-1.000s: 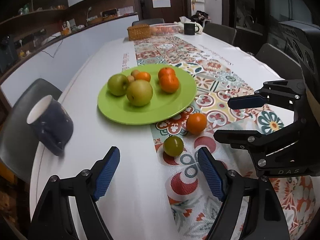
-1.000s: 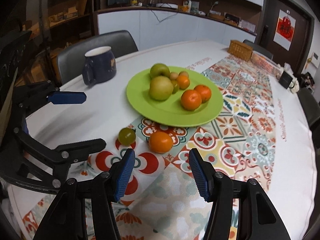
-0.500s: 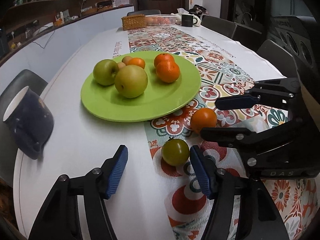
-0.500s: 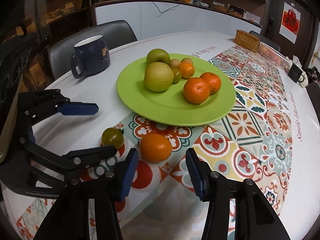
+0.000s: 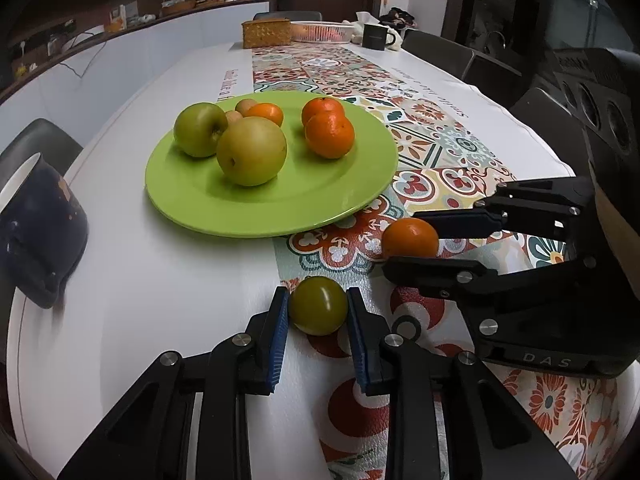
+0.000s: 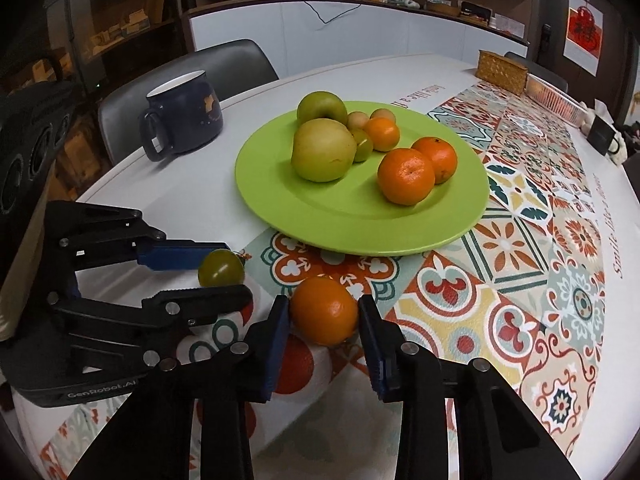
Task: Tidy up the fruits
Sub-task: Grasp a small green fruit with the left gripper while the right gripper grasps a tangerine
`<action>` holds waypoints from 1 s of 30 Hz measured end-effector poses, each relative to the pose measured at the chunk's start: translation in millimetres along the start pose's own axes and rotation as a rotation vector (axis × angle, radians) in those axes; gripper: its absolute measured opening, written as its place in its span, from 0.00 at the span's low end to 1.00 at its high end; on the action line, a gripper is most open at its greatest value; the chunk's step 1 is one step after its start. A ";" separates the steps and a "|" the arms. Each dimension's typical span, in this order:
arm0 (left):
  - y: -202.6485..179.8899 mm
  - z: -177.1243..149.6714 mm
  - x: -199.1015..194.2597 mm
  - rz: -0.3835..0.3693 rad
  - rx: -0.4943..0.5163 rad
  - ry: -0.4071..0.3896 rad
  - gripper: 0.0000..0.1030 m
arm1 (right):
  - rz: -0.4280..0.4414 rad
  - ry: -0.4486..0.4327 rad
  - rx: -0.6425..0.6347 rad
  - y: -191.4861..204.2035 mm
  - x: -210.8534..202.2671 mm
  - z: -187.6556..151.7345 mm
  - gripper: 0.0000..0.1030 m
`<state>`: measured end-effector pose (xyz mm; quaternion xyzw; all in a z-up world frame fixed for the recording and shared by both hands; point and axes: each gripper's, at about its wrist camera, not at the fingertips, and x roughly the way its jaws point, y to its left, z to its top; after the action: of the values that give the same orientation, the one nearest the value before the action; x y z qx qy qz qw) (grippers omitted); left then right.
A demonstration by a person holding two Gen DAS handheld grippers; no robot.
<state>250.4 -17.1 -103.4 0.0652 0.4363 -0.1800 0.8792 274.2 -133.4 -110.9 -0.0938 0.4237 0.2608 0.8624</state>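
Observation:
A small green fruit point(image 5: 318, 310) lies on the patterned runner between the blue pads of my left gripper point(image 5: 318, 316), which is shut on it; it also shows in the right wrist view point(image 6: 221, 267). My right gripper point(image 6: 324, 314) is shut on an orange point(image 6: 324, 310), also seen in the left wrist view point(image 5: 410, 238). Both fruits rest on the table. Beyond them a green plate point(image 5: 280, 204) point(image 6: 352, 220) holds a green apple point(image 5: 200, 129), a yellow-green pear point(image 5: 252, 151), several oranges and small fruits.
A dark blue mug point(image 6: 184, 116) point(image 5: 36, 232) stands left of the plate on the white table. A wicker box point(image 5: 266, 33), a red basket point(image 5: 322, 31) and a black mug point(image 5: 374, 36) sit at the far end. Chairs surround the table.
Both grippers moved forward and lower. The left closed around the green fruit and the right closed around the orange; both were open before.

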 end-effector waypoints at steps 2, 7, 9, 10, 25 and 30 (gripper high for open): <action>0.1 -0.3 -2.1 0.010 -0.015 0.003 0.27 | -0.004 -0.004 0.011 -0.7 -2.1 -1.1 0.35; -1.7 0.0 -10.8 0.046 -0.030 0.003 0.27 | -0.015 -0.017 0.041 -1.2 -11.3 -3.8 0.35; -3.0 0.5 -15.2 0.058 -0.036 0.003 0.27 | -0.021 -0.026 0.046 -0.3 -16.9 -4.7 0.35; -3.9 0.5 -19.4 0.059 -0.041 0.000 0.27 | -0.024 -0.031 0.052 0.1 -20.4 -5.0 0.35; -19.4 7.8 -82.1 0.120 -0.063 -0.090 0.27 | -0.049 -0.146 0.112 8.9 -80.6 -4.5 0.35; -23.0 11.9 -102.0 0.134 -0.065 -0.124 0.27 | -0.066 -0.193 0.126 10.4 -101.8 0.1 0.35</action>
<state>194.1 -15.2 -14.5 0.0543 0.3813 -0.1101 0.9163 217.3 -162.3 -30.8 -0.0279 0.3509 0.2130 0.9114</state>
